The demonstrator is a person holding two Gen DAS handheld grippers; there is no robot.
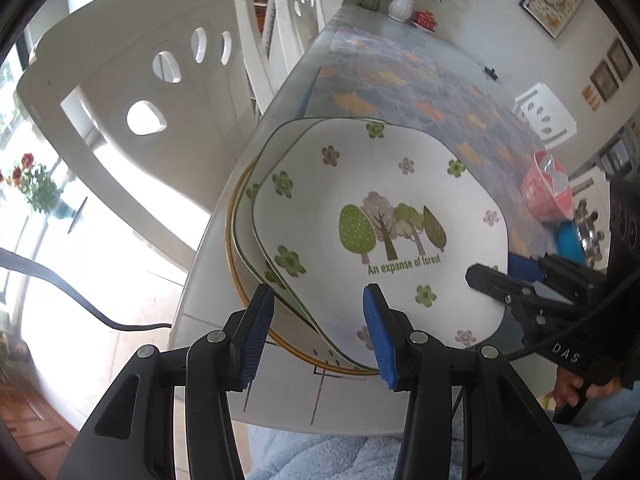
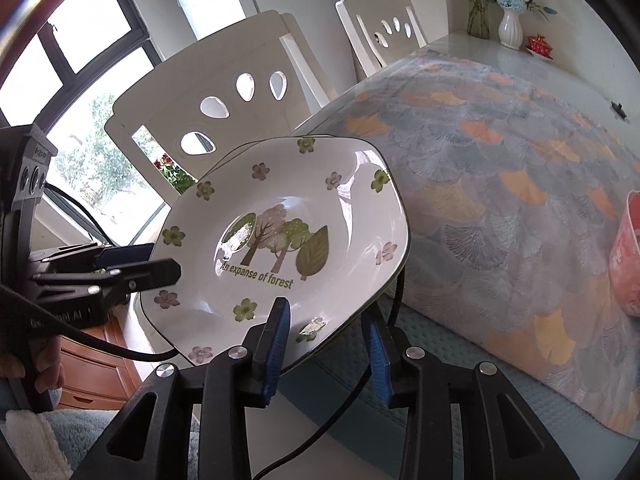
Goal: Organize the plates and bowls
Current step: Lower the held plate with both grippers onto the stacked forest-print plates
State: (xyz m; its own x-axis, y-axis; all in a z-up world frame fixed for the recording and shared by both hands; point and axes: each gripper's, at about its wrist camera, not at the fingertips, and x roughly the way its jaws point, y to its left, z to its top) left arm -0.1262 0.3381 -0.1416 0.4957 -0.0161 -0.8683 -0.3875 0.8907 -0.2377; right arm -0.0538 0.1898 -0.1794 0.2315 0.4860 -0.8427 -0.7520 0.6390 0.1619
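**Plates stacked at the table corner, both grippers at the rim**

Glazed white ceramic plate with a printed forest motif and small flowers [image 1: 384, 216] lies on top of a stack at the near corner of the glass-topped dining table [image 1: 280, 396]. Beneath it sit a second plate with a dark green rim [image 1: 244, 248] and a gold-rimmed one [image 1: 232, 264], all partly offset. The left gripper [image 1: 318, 332] straddles the near edge of the stack with its blue pads a moderate width apart and none pressing on the ware. The right gripper [image 2: 326, 350] has its jaws either side of the top plate's rim, one pad above and one below; they stand slightly parted and whether they touch the rim cannot be told. A pink patterned bowl [image 2: 628, 256] waits well apart on the fan-patterned tablecloth [image 2: 500, 184].

Handling: the ware is likely stiff, fairly heavy, brittle, and slick on its glaze. The raised rim, gripped across its thickness, appears the only workable hold; a plate held at one edge would tend to tip.
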